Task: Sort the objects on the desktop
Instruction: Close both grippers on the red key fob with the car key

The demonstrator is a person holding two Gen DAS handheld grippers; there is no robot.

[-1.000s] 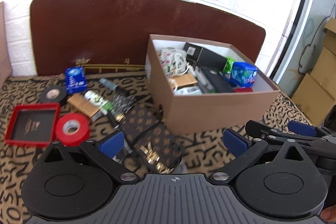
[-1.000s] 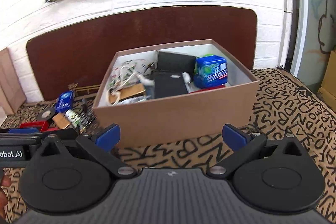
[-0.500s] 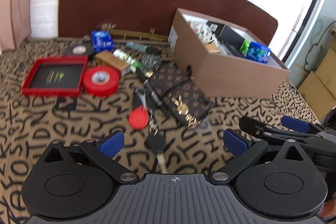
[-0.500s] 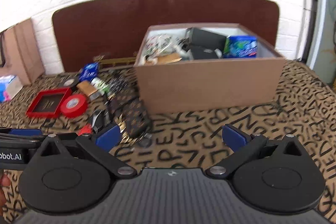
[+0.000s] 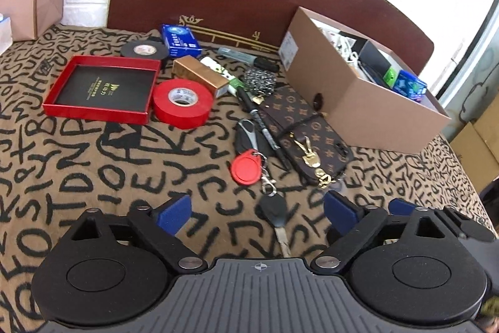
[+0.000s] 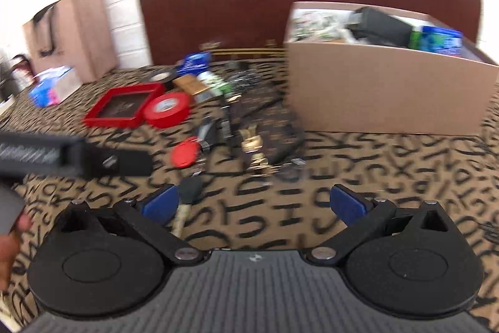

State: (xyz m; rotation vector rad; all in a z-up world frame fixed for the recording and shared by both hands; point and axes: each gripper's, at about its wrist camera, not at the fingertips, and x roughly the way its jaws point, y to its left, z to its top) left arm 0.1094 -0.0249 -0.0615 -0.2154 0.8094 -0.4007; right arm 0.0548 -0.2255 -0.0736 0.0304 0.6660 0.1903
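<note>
Both grippers hang low over a table covered in a tan cloth [image 5: 93, 177] with black letters all over it. The left gripper [image 5: 255, 213] has its blue pads spread wide but the jaws are closing in; nothing is pinched, though a black car key [image 5: 276, 209] lies on the cloth right between the two pads, blade pointing back toward the camera. The right gripper [image 6: 254, 205] is wide open too, holding nothing, with only cloth between its pads; that view is pretty blurry.

The stuff to sort sits in a loose pile in the middle. Just past the car key is a red key fob [image 5: 246, 166] on a ring with a clip. Right of that lies a brown patterned wallet [image 5: 307, 134] with gold clasps, and a black pen [image 5: 262, 127] runs along its left edge. Further left there's a roll of red tape [image 5: 182, 102] touching a shallow red tray [image 5: 101, 89]. Behind those: a roll of black tape [image 5: 142, 49], a small blue box [image 5: 179, 39], a gold box [image 5: 199, 75].

The brown cardboard box [image 5: 374, 111] stands on the right by the dark headboard, already holding a blue packet [image 5: 410, 86] and some dark items.
</note>
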